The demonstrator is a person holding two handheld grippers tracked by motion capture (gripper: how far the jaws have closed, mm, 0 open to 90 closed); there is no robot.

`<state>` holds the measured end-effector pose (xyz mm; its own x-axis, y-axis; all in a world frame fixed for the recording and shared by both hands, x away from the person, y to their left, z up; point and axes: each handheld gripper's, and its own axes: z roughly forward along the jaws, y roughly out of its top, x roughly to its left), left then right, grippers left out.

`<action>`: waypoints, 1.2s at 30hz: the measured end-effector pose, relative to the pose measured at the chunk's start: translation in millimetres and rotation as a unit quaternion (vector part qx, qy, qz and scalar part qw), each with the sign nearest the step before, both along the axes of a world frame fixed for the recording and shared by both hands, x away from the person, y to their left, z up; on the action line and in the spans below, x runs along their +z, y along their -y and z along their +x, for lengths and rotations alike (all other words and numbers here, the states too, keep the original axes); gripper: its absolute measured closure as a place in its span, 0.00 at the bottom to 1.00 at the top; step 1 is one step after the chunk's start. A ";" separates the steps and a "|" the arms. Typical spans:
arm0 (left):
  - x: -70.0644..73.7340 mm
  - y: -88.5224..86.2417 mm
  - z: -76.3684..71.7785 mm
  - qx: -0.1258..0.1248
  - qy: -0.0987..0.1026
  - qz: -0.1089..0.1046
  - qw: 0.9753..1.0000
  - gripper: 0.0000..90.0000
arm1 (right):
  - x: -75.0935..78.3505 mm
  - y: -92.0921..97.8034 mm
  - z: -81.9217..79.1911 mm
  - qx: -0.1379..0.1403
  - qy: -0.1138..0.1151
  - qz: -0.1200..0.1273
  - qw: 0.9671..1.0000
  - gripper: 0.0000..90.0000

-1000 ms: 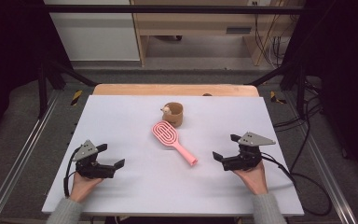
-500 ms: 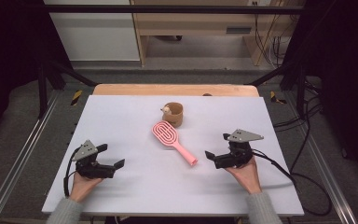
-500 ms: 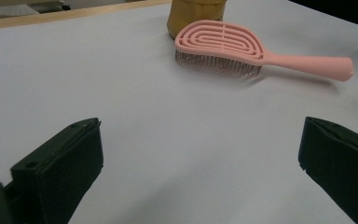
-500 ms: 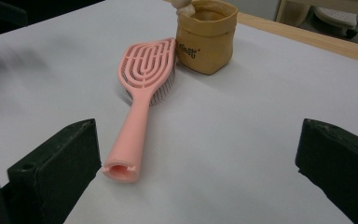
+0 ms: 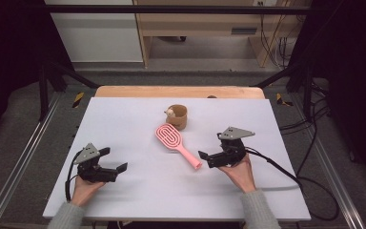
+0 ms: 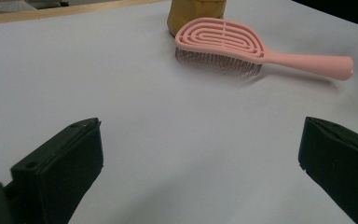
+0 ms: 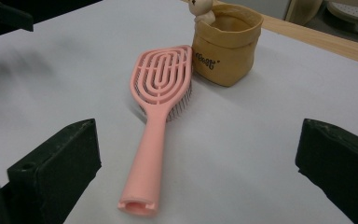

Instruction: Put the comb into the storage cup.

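A pink hairbrush (image 5: pixel 176 143) lies bristles down in the middle of the white table (image 5: pixel 138 119), its handle pointing to the near right. Just behind its head stands a small tan pouch (image 5: pixel 177 117) with a little toy animal at its rim. My right gripper (image 5: pixel 210 146) is open right beside the handle's end; in the right gripper view the brush (image 7: pixel 161 93) lies between the wide-apart jaws, with the pouch (image 7: pixel 226 44) beyond. My left gripper (image 5: pixel 115 159) is open at the near left, well apart from the brush (image 6: pixel 223 44), holding nothing.
A wooden strip (image 5: pixel 176 91) borders the table's far edge. Black frame rails and cables run along both sides of the table. My left gripper (image 7: pixel 4 18) appears at the top left of the right gripper view.
My right gripper has moved left and forward, up to the end of the brush handle. The left gripper, the brush and the pouch have stayed where they were.
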<state>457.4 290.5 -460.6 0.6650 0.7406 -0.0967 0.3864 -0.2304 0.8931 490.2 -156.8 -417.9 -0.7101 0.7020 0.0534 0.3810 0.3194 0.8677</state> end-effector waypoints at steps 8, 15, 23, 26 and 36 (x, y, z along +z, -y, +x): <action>-0.1 0.3 -0.1 0.000 0.001 0.000 1.000 0.00 | 4.0 -18.9 7.6 0.008 -0.006 -0.009 1.000 0.00; -0.1 0.1 0.0 -0.001 0.000 0.000 1.000 0.00 | 1.5 -33.9 13.8 0.011 -0.014 -0.022 1.000 0.00; -0.1 0.2 -0.2 -0.002 0.002 0.000 1.000 0.00 | 1.0 -48.6 21.8 0.015 -0.023 -0.035 0.999 0.00; -0.1 0.3 -0.2 -0.001 0.002 0.000 1.000 0.00 | 0.4 -52.8 24.5 0.016 -0.025 -0.042 0.999 0.00; -0.3 0.4 0.0 -0.002 0.001 0.001 1.000 0.00 | -5.9 -60.4 31.9 0.013 -0.034 -0.049 0.998 0.00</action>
